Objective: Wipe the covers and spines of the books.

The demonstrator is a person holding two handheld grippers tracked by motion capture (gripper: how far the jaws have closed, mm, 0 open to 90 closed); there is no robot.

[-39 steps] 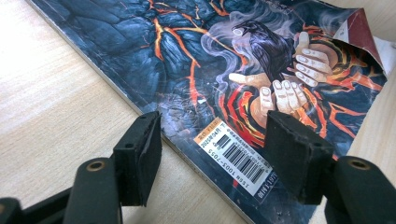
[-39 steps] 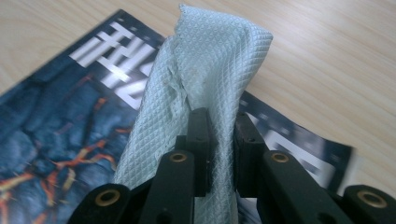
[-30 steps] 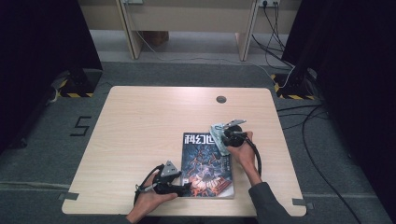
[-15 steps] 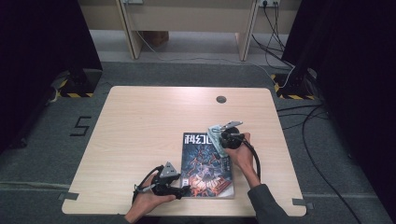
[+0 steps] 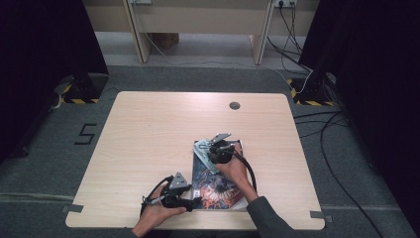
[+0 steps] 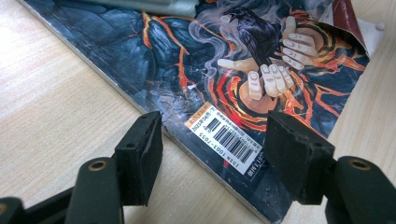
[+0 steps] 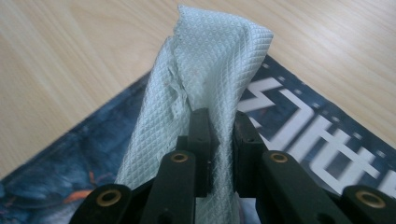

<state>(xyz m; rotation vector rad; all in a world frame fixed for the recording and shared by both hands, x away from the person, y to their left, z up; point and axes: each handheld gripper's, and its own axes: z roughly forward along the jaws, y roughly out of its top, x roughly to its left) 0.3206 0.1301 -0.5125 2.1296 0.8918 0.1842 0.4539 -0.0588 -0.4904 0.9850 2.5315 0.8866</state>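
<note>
The right gripper has its fingers clamped on a pale green cloth, which lies bunched on the far left part of the magazine. That magazine sits flat on the near middle of the desk. The left gripper rests at the magazine's near left corner, its fingers apart with one on either side of the barcode, holding nothing.
</note>
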